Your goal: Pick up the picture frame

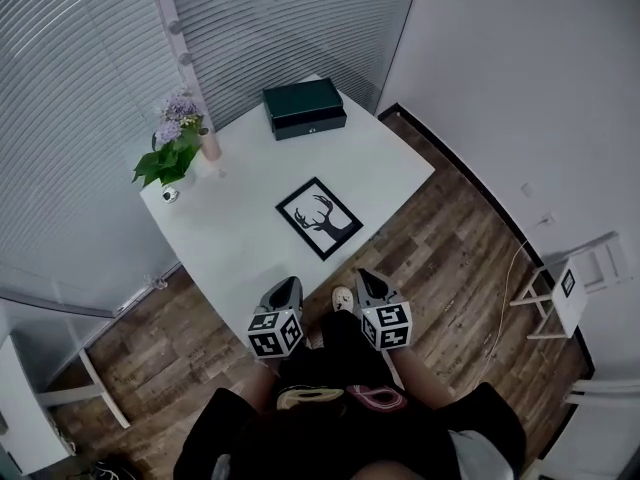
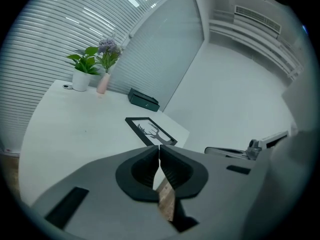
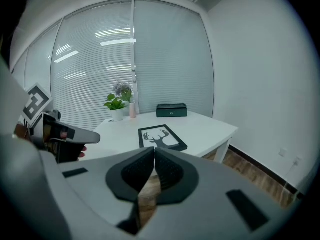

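From the head view, the picture frame (image 1: 320, 218) lay flat near the middle of the white bench (image 1: 250, 253), deer print facing up, touched by neither claw. The left claw (image 1: 288, 288) and right claw (image 1: 364, 278) hovered side by side at the bench's near edge, short of the frame. From above their jaws seemed closed, though the angle was poor. A dark green box (image 1: 304, 108) sat at the far corner and a potted plant (image 1: 170, 158) at the left one.

In the left gripper view, the left claw's jaws met tip to tip with nothing between them, the frame ahead on the bench.

In the right gripper view, the right claw's jaws were likewise pressed together and empty, the frame lying beyond them.
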{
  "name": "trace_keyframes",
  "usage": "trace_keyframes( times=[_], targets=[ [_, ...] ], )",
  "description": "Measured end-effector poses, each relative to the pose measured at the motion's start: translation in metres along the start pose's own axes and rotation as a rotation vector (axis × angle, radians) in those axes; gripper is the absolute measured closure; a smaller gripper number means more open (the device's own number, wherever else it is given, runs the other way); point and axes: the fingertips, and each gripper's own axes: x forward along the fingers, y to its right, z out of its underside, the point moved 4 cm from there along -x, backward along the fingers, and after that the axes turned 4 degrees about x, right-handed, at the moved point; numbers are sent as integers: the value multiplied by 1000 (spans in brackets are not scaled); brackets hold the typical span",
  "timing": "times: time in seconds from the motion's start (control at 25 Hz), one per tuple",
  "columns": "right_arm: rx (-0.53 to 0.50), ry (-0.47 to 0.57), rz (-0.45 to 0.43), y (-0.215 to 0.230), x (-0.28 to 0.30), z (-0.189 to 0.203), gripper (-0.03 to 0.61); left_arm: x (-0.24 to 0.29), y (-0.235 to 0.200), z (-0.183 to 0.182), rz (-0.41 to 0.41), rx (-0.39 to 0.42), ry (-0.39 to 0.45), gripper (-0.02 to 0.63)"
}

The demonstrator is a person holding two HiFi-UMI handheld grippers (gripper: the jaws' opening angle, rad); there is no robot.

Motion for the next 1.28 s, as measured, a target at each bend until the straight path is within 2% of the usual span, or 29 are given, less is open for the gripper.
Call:
trace_keyframes(
  times=[0.24, 0.4, 0.68, 0.88, 0.92, 1.0, 1.16, 1.28],
  targets=[
    [-15, -20, -76, 19, 41, -26, 566, 25, -4, -13, -71, -50, 4, 594],
    [-45, -27, -112, 37, 67, -44, 566, 49, -2, -24, -86, -72, -2, 594],
    [-85, -65, -169, 62, 106, -61, 558, 82, -2, -37, -164, -119, -5, 594],
    [-112, -115, -208, 75, 133, -63, 514, 103, -7, -40, -238, -145, -21, 589],
    [-114, -123, -215, 78, 136, -64, 501, 106, -7, -42, -246, -152, -22, 574],
    [-115, -140, -231, 82, 145, -66, 462, 112, -8, -43, -257, -170, -24, 504],
    [-135, -155, -267, 88, 159, -72, 412, 122, -10, -41, -304, -216, -28, 477],
    [-165, -161, -295, 89, 171, -75, 400, 130, -12, -39, -334, -244, -30, 426]
  ],
)
